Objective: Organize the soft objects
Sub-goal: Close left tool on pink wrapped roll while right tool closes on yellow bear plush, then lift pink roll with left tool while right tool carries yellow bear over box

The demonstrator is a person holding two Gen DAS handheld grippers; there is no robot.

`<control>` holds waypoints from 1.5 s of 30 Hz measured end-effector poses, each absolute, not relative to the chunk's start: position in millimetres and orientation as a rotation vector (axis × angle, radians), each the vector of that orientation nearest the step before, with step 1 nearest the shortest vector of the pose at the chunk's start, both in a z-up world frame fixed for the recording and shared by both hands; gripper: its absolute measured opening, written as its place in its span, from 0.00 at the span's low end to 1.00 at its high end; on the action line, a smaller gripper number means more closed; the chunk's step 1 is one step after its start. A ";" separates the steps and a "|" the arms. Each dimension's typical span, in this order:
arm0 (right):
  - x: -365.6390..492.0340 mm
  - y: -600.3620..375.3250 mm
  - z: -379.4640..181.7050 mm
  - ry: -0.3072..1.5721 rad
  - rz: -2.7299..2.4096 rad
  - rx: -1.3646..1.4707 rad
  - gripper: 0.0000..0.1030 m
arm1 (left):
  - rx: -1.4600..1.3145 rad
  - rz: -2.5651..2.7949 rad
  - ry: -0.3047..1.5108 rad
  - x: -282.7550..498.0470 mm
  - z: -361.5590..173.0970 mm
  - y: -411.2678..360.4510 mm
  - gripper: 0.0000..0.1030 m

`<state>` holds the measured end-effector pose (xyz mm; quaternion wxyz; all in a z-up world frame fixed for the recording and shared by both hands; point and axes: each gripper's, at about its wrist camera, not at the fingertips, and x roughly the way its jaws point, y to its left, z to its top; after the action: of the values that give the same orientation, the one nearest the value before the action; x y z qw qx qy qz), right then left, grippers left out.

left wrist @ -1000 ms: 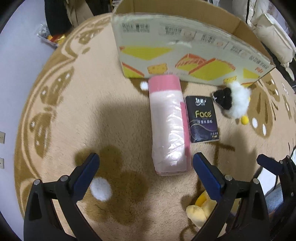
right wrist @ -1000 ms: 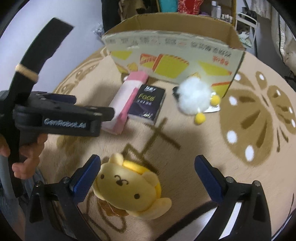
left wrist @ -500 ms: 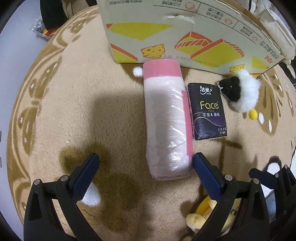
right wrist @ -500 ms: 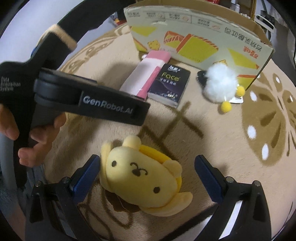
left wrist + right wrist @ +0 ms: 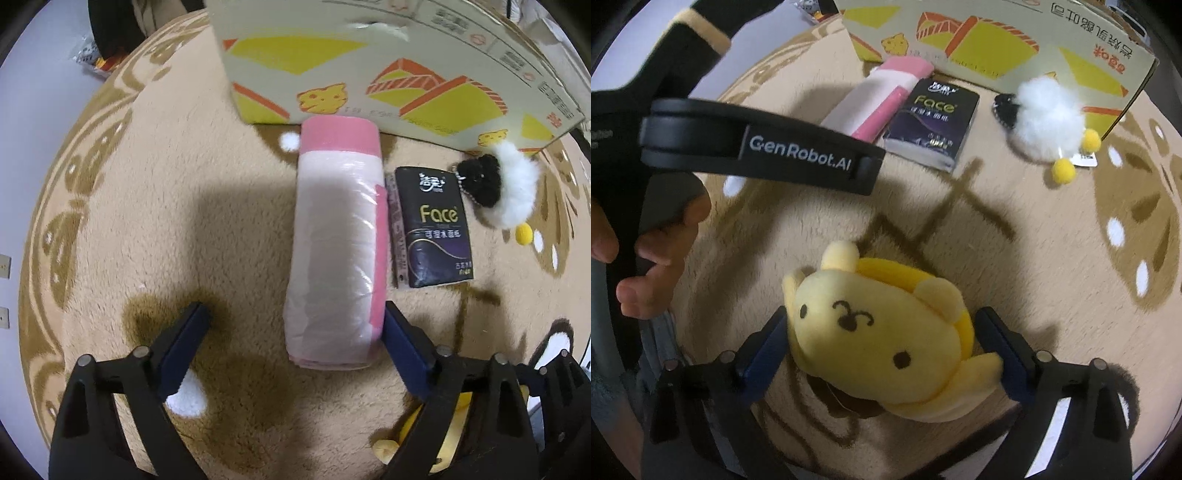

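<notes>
A pink wrapped roll lies on the beige rug, its far end against a cardboard box. My left gripper is open, its right finger beside the roll's near end, the left finger well apart. A black "Face" tissue pack and a white and black fluffy toy lie right of the roll. A yellow plush dog sits between the fingers of my open right gripper, which stand close on both its sides. The roll, pack and fluffy toy show beyond it.
The box stands at the rug's far side. The left gripper's body and the hand holding it fill the left of the right wrist view. Bare floor borders the round rug on the left.
Both grippers moved forward and down. The left gripper now reaches the roll's near end. The right gripper's fingers now flank the plush dog.
</notes>
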<state>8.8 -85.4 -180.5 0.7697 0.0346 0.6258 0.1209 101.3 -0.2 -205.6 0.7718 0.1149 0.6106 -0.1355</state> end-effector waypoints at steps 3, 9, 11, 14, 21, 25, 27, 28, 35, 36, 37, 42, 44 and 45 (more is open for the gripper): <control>8.3 -80.2 -179.4 1.355 0.268 0.061 0.87 | 0.260 -0.320 1.305 97.7 -203.8 -6.2 0.75; -2.4 -75.2 -167.6 1.337 0.262 0.031 0.81 | 0.238 -0.323 1.306 91.7 -195.7 -10.6 0.45; -2.3 -74.9 -164.1 1.329 0.259 0.023 0.80 | 0.222 -0.325 1.309 92.3 -193.0 -7.7 0.44; -4.8 -76.1 -157.0 1.316 0.233 0.023 0.79 | 0.212 -0.325 1.309 95.3 -192.0 -6.3 0.43; 0.9 -94.6 -151.7 1.303 0.178 0.088 0.79 | 0.235 -0.320 1.308 100.0 -194.6 -7.0 0.44; 2.2 -97.8 -151.9 1.306 0.176 0.095 0.79 | 0.239 -0.317 1.305 96.6 -195.3 -9.4 0.43; 3.9 -103.6 -159.4 1.307 0.179 0.104 0.79 | 0.245 -0.319 1.303 95.6 -194.5 -10.2 0.43; 3.4 -104.0 -160.2 1.304 0.178 0.105 0.79 | 0.251 -0.321 1.306 95.1 -194.0 -10.8 0.43; 2.0 -118.6 -158.2 1.280 0.149 0.149 0.79 | 0.189 -0.355 1.322 96.3 -183.2 -6.1 0.42; 2.1 -121.0 -158.1 1.279 0.145 0.160 0.78 | 0.188 -0.356 1.319 96.1 -181.2 -6.1 0.42; 2.0 -123.5 -156.7 1.272 0.135 0.163 0.78 | 0.194 -0.355 1.315 95.6 -178.8 -6.3 0.42; 3.9 -136.0 -144.7 1.215 0.115 0.203 0.78 | 0.225 -0.350 1.280 89.8 -166.3 -8.2 0.42; 4.7 -141.1 -141.5 1.199 0.106 0.215 0.78 | 0.228 -0.350 1.265 86.4 -158.5 -7.3 0.41; 5.2 -143.7 -140.0 1.193 0.104 0.224 0.78 | 0.227 -0.350 1.260 85.8 -155.6 -6.0 0.41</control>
<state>5.2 -143.7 -140.0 0.8200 0.1050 0.5605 0.0487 85.8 -6.0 -155.6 0.7878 0.1052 0.5847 -0.1624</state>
